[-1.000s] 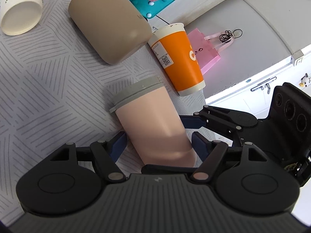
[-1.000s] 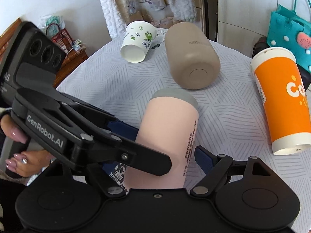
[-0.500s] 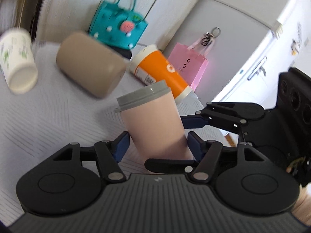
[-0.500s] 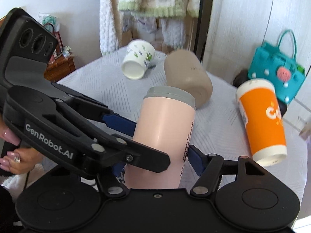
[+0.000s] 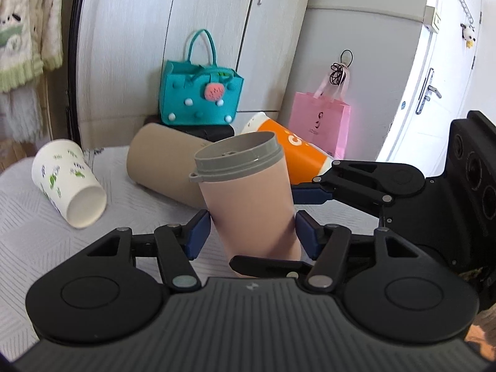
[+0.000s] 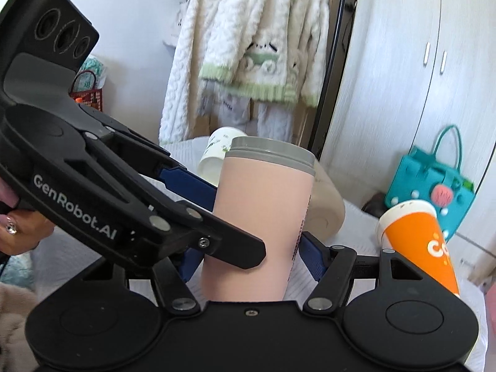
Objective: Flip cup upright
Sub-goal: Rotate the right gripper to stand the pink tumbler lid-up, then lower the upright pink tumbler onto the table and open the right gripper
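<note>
A pink cup with a grey lid [image 5: 248,198] stands nearly upright, leaning slightly left, lid up. My left gripper [image 5: 252,235] is shut on its lower body, blue pads on both sides. The same pink cup shows in the right wrist view [image 6: 263,217], where my right gripper [image 6: 248,260] is shut on its lower part too. Each gripper crosses the other's view. The cup's base is hidden behind the gripper bodies, so I cannot tell whether it touches the table.
On the patterned cloth [image 5: 37,248] lie a tan cup [image 5: 161,164], a white leaf-print paper cup [image 5: 68,183] and an orange paper cup [image 5: 297,155], all on their sides. A teal bag [image 5: 198,96] and pink bag [image 5: 319,124] stand behind.
Both grippers have tilted the pink cup from lying slanted to nearly upright. The views swung up from the table toward the wardrobe and wall.
</note>
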